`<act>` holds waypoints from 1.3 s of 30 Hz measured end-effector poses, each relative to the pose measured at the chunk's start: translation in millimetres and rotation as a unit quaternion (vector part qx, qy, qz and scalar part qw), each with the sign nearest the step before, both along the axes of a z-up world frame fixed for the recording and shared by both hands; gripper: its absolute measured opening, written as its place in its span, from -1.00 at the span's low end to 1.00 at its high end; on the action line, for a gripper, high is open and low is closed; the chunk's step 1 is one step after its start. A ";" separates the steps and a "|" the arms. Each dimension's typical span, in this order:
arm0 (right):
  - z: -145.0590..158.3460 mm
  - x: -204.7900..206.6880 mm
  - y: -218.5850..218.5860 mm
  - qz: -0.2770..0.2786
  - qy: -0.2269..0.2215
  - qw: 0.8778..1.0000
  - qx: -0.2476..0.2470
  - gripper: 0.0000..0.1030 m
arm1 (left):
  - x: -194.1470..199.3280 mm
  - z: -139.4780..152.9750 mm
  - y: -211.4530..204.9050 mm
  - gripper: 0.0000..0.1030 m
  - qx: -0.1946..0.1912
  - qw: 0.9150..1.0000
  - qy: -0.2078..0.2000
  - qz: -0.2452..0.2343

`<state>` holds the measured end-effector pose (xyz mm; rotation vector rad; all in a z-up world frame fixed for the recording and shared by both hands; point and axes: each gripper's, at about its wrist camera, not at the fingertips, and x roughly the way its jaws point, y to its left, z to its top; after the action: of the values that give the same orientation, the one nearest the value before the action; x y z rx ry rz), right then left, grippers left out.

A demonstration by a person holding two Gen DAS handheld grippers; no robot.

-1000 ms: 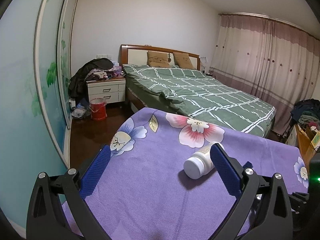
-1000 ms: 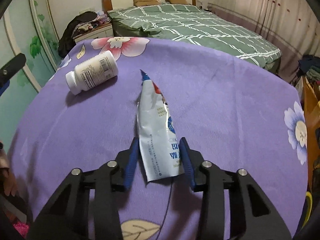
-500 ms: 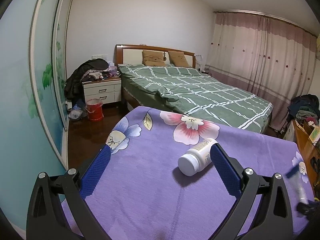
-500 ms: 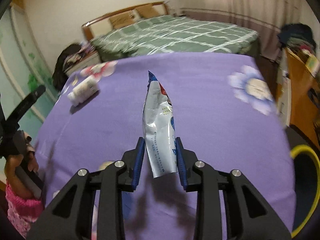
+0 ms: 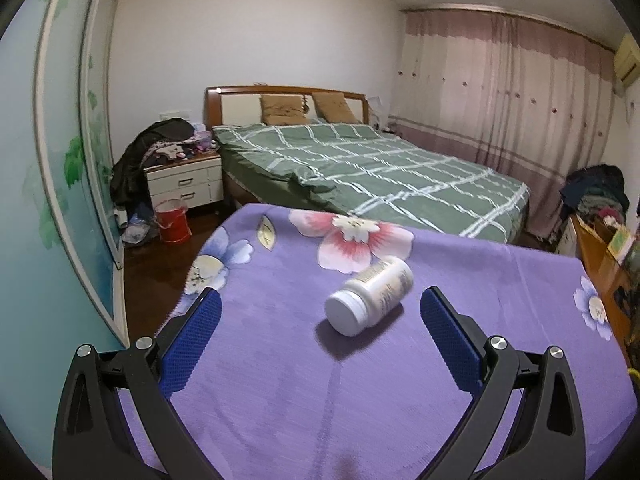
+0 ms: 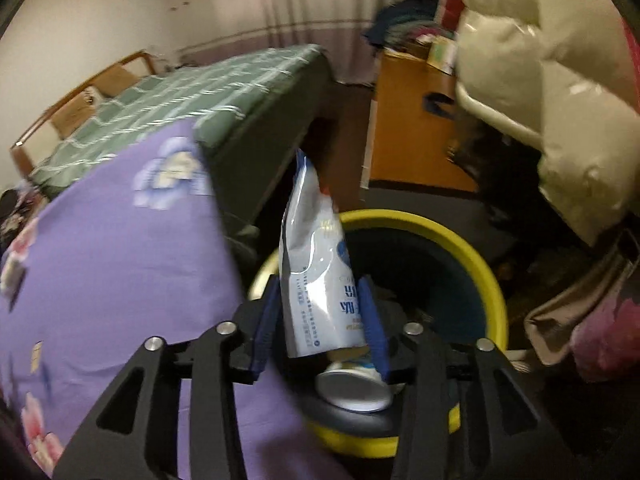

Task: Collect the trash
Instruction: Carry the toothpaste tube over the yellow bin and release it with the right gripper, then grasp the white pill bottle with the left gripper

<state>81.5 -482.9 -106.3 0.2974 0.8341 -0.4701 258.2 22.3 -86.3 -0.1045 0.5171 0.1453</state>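
Silver-white wrapper [image 6: 316,268] sits upright between the right gripper [image 6: 320,320] pads, directly over the yellow-rimmed bin [image 6: 452,236] on the floor. Jaws are opening; left pad shows a gap to the wrapper, right pad looks right at its edge. A white lid-like item [image 6: 352,386] lies under it, at the bin's near rim. Purple floral cloth [image 6: 120,260] is left of the bin. White bottle [image 5: 370,296] lies on its side mid-cloth, cap toward the near side, ahead of the left gripper [image 5: 320,314]. Left jaws wide apart, nothing between the pads. Green plaid bed [image 5: 360,172] on the far side.
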 end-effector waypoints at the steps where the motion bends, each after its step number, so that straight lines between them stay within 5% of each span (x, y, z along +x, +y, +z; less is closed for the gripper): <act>1: -2.9 0.1 -4.3 -0.012 0.004 1.000 -0.005 -0.02 | 1.0 -0.9 -1.7 0.90 0.002 1.000 0.003 -0.003; 6: -2.6 -0.5 -5.2 -0.017 -0.009 1.000 -0.007 0.20 | 10.5 -7.9 -5.0 0.90 -0.002 0.999 0.028 -0.018; 20: 6.5 16.6 9.2 0.020 -0.036 0.999 0.002 0.29 | 85.0 -24.8 -13.1 0.90 -0.024 0.990 0.130 -0.049; 24: 5.0 17.7 8.6 0.022 -0.035 0.999 0.003 0.29 | 114.9 -22.7 -16.4 0.90 -0.005 0.989 0.137 -0.064; 35: 5.0 16.6 5.2 0.021 -0.036 0.999 0.008 0.29 | 161.4 -30.1 -20.4 0.88 0.040 0.968 0.185 -0.166; 39: 5.4 19.5 9.4 0.030 -0.034 0.999 0.009 0.29 | 163.9 -37.7 -25.5 0.73 0.047 0.963 0.196 -0.181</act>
<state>101.0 -473.5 -100.9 0.3031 0.7796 -0.3951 422.1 -3.2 -124.0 0.1159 0.9136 -0.1727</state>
